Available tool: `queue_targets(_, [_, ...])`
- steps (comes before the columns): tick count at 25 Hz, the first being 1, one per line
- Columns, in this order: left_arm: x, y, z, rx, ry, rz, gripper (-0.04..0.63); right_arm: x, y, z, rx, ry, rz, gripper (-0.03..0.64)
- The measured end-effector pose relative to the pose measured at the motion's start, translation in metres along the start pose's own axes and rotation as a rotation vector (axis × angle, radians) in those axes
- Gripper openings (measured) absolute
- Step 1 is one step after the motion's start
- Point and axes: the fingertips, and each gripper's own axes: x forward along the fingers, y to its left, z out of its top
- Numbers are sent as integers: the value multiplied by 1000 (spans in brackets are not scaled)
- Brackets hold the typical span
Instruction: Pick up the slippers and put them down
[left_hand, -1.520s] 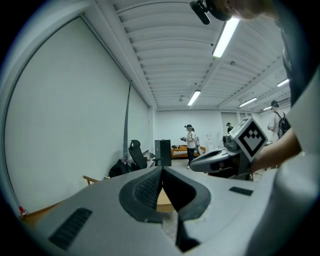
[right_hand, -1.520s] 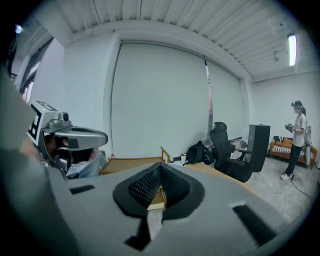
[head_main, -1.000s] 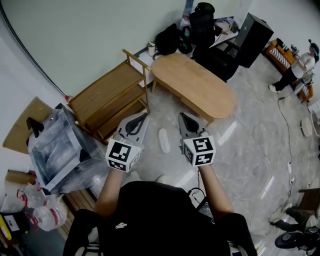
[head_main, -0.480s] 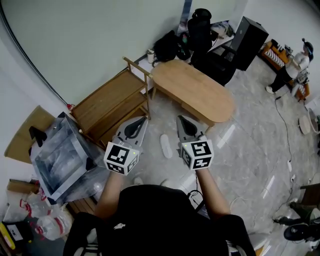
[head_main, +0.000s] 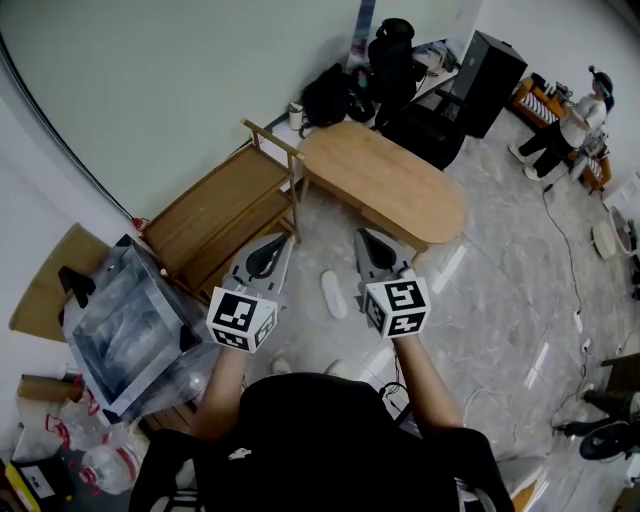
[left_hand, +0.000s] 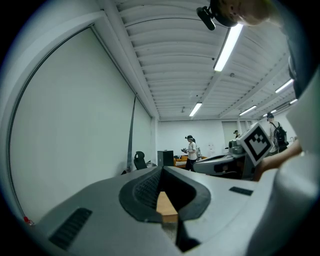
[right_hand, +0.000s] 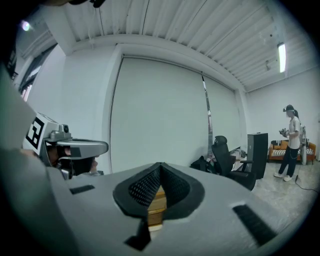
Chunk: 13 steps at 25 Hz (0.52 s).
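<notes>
Slipper (head_main: 333, 293) is still found flat on the floor (head_main: 500, 290), below and between the tongs. Left tongs (head_main: 283, 237) and right tongs (head_main: 364, 234) are kept shut and empty, so nothing is being carried.

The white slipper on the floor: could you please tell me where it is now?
In the head view, the white slipper lies on the grey floor, seen between the left gripper and the right gripper, near the oval wooden table.

Glossy marble-look floor (head_main: 500, 290), matt wooden table (head_main: 385, 180)
</notes>
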Motion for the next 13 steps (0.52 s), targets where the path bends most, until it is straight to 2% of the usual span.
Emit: queue_targets(13, [-4, 18, -2, 3, 3, -10, 6, 15, 18, 3, -29, 25, -3, 0])
